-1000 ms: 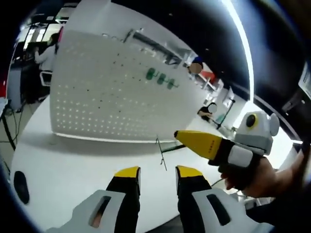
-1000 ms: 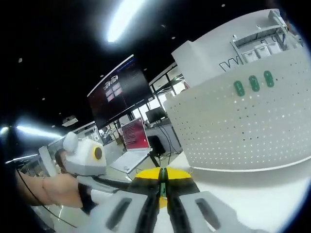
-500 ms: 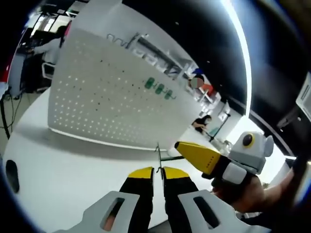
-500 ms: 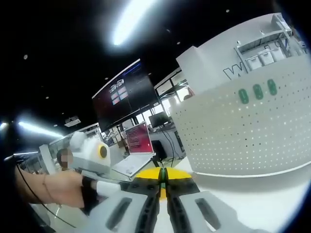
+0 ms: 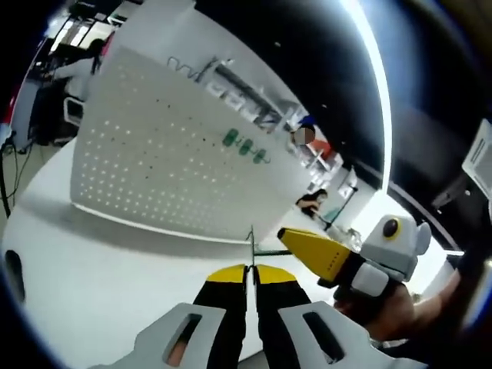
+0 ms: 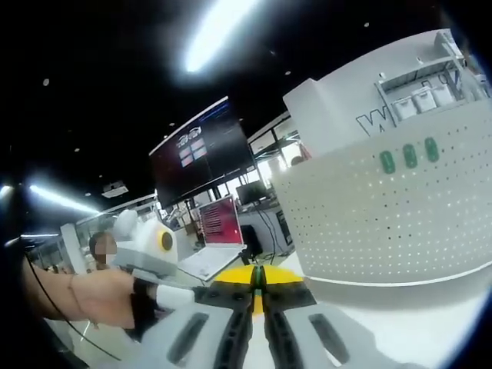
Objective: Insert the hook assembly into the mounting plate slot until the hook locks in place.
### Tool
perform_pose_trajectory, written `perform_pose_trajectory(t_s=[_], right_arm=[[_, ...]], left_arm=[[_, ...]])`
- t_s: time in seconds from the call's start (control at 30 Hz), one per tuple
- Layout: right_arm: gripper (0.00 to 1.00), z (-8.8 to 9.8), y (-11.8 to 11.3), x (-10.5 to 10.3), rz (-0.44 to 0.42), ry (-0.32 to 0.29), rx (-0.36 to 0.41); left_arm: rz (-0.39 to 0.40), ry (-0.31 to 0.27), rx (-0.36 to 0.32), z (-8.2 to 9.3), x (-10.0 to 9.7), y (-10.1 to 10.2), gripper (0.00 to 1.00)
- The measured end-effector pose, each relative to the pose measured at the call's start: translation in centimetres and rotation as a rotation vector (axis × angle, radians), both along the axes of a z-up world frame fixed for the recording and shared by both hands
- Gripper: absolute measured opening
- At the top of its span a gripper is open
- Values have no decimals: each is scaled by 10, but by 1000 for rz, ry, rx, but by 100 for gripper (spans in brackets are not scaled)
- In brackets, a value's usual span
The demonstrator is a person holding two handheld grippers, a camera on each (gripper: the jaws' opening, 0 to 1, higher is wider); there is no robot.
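Note:
A thin wire hook assembly (image 5: 250,244) stands upright between my two grippers, above the white table (image 5: 92,269). My left gripper (image 5: 250,270) is shut on its lower stem. My right gripper (image 5: 286,234), held by a hand, comes in from the right with its yellow jaws closed on the hook's side arm. In the right gripper view, my right gripper (image 6: 258,274) is shut on a thin dark-green piece of the hook (image 6: 258,281). The white perforated mounting plate (image 5: 154,169) stands upright behind, with three green pegs (image 5: 244,146); the plate (image 6: 384,223) and pegs (image 6: 410,156) are apart from the hook.
A hand (image 6: 96,296) holds the left gripper at the left of the right gripper view. A laptop with a red screen (image 6: 217,219) and a large dark display (image 6: 201,157) stand behind it. A small black object (image 5: 13,269) lies at the table's left edge.
My left gripper went from open to shut on the hook's stem. The right gripper kept its hold, and both views shifted slightly.

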State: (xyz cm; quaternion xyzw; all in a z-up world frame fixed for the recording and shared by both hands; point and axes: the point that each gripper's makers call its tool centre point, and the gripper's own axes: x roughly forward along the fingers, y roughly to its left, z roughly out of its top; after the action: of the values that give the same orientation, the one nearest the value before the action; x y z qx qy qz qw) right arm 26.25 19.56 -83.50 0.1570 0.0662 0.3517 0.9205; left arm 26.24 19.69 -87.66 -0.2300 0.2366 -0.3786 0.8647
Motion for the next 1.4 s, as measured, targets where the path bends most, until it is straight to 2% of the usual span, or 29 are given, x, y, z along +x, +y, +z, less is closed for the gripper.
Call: perform_pose_trajectory(t_s=[0.13, 0.23, 0.33, 0.4, 0.53, 0.6, 0.7, 0.83, 0.93, 1.13, 1.23, 1.4], right_arm=[[0, 2, -1, 0, -3, 2, 2], [1, 1, -2, -1, 1, 19, -13], [5, 4, -5, 0, -15, 31, 23], [10, 8, -9, 2, -28, 40, 45], [10, 21, -17, 2, -28, 40, 85], [10, 22, -14, 0, 5, 56, 89], [10, 17, -8, -5, 53, 74, 77], [10, 14, -2, -8, 69, 78, 59], [10, 12, 0, -8, 74, 92, 74], [8, 9, 1, -5, 77, 109, 91], [4, 14, -1, -4, 64, 82, 91], [2, 21, 0, -4, 55, 50, 91]], left_arm=[[1, -24, 23, 3, 1, 0, 1], [-27, -79, 97, 3, 0, 0, 1], [-31, -115, 156, 4, 1, 1, 1], [-27, -116, 158, 6, 0, 0, 1], [-1, -134, 166, 11, 4, 6, 1], [10, -153, 194, 12, 6, 10, 1], [7, -232, 305, 17, 8, 14, 1], [3, -268, 319, 23, 8, 9, 1], [-14, -322, 366, 27, 6, 7, 1], [-25, -352, 358, 32, 4, 4, 1], [-34, -394, 348, 39, 2, 0, 1], [-24, -424, 357, 44, 2, -3, 1]])
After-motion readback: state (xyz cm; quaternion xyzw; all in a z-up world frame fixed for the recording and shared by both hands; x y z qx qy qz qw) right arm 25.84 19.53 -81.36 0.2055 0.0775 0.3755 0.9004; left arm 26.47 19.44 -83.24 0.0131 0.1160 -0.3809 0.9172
